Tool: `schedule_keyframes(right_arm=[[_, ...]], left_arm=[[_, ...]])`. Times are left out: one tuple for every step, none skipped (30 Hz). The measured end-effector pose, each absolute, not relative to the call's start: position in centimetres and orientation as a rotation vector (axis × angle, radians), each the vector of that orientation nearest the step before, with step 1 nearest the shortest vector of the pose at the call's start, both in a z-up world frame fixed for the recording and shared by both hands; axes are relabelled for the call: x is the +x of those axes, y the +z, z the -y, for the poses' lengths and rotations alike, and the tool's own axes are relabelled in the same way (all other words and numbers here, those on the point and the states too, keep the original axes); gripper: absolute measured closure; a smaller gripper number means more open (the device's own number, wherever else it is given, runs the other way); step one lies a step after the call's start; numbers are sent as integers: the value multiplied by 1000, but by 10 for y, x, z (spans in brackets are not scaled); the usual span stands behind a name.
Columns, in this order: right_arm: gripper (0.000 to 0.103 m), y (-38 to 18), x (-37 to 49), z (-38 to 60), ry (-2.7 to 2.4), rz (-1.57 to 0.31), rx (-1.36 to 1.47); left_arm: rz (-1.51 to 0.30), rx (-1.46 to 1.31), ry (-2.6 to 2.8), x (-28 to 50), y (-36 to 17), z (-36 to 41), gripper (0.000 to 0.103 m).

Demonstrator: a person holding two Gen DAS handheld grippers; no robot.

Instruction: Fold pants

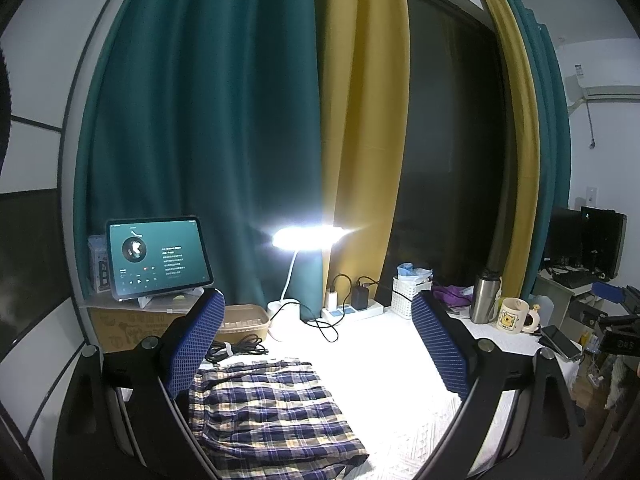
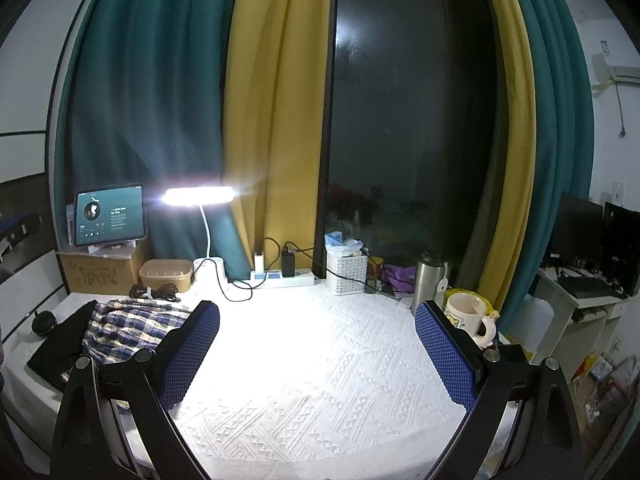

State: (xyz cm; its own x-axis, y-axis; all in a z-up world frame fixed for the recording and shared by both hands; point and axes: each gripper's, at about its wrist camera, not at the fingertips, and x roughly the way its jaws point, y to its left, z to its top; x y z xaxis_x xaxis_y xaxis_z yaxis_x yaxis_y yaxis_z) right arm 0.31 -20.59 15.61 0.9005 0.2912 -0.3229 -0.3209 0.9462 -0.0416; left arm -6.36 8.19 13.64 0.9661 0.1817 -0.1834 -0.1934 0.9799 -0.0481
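Both grippers hang over the white tablecloth [image 2: 320,380] with nothing in them: the left gripper [image 1: 316,344] has its jaws spread wide, and the right gripper [image 2: 318,354] is spread just as wide. The plaid pants [image 1: 268,408] lie in a flat folded bundle to the left of the desk lamp [image 2: 198,196] and nearer me, under the left gripper. I'd say they were parked there to leave the lit middle free. One dark garment [image 2: 60,352] sits beside them, touching, further left of the lamp. Count: one tablet [image 1: 159,256], one mug [image 2: 466,316], one steel flask [image 2: 430,284], two chargers on one power strip [image 2: 284,278] right of the lamp's base.
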Motion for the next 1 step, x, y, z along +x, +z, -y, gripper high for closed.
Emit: schedule_keyframes(right_arm=[[4, 156, 3, 206, 317, -319, -96]], left_arm=[[-178, -67, 189, -64, 136, -83, 9]])
